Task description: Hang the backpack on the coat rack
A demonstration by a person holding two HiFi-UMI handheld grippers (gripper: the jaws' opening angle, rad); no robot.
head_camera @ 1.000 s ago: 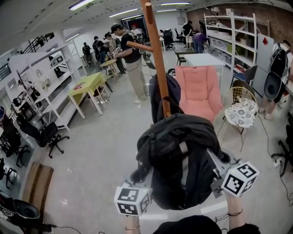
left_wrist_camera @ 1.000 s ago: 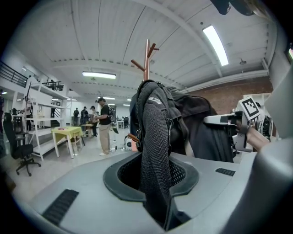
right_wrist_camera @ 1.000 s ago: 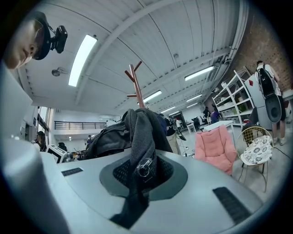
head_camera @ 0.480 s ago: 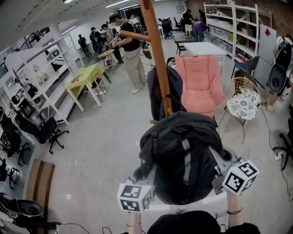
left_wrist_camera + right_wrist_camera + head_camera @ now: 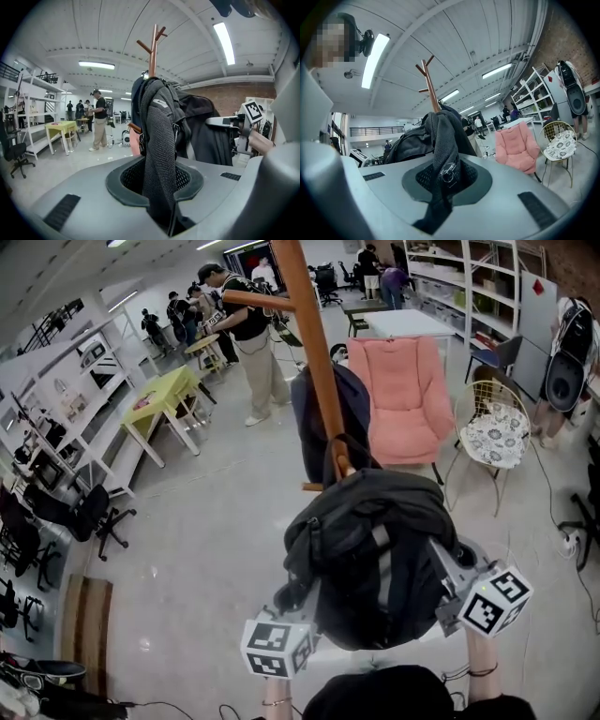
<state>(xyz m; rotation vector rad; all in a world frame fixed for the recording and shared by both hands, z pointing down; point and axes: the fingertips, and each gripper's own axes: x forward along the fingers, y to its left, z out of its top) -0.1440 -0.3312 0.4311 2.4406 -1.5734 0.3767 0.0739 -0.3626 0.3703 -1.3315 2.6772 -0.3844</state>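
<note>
as the left gripper (image 5: 161, 211) clamps one backpack strap (image 5: 157, 136), the right gripper (image 5: 438, 197) pinches another

We see a black backpack (image 5: 375, 559) with a grey stripe at lower centre, a reddish-brown coat rack (image 5: 315, 362), a pink armchair (image 5: 403, 390) upper right, and a yellow-green tabletop (image 5: 173, 392) upper left.

Right gripper (image 5: 442, 185) noted closed on a dark grey mesh strap (image 5: 440, 140). The strap is pinched between the grey fingers (image 5: 506, 201), and a small metal ring (image 5: 449, 172) is carried on it. The strap is traced up to a black fabric backpack (image 5: 410, 140). A brown wooden coat rack (image 5: 432, 89) is seen rising behind it. A pink padded chair (image 5: 516, 145) and a gold wire chair (image 5: 558, 140) are recorded beyond, at right.
</note>
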